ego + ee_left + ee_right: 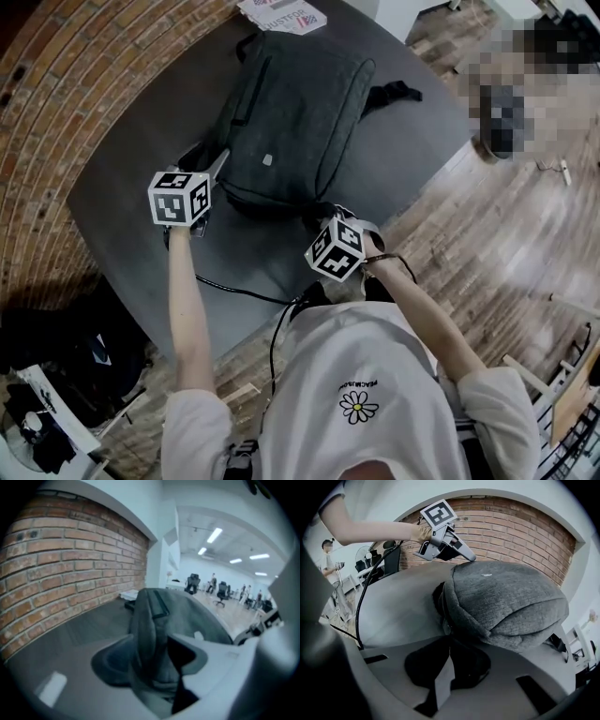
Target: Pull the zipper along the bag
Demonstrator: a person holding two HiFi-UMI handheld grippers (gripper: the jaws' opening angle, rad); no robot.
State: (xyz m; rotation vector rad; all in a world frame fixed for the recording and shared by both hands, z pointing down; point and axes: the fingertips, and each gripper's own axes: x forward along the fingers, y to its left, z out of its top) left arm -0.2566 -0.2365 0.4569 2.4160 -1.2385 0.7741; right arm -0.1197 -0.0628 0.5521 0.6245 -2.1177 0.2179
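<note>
A dark grey backpack (291, 103) lies flat on a grey table (131, 244). My left gripper (217, 167) is at the bag's near left corner. In the left gripper view its jaws (157, 660) stand wide apart, a fold of the bag (159, 616) lies loosely between them, and a dark gap shows beside the right jaw. My right gripper (323, 214) is at the bag's near edge, right of the middle. Its jaws (448, 641) are closed together on the small zipper pull (446, 628), where the zipper line meets the bag (506, 602). The left gripper (464, 554) also shows there, at the bag's far corner.
A brick wall (84, 75) runs along the table's left side. A printed sheet (281, 14) lies beyond the bag's top, and a black strap (394, 94) trails off to its right. A black cable (234, 289) crosses the table's near part. Wooden floor (506, 244) lies to the right.
</note>
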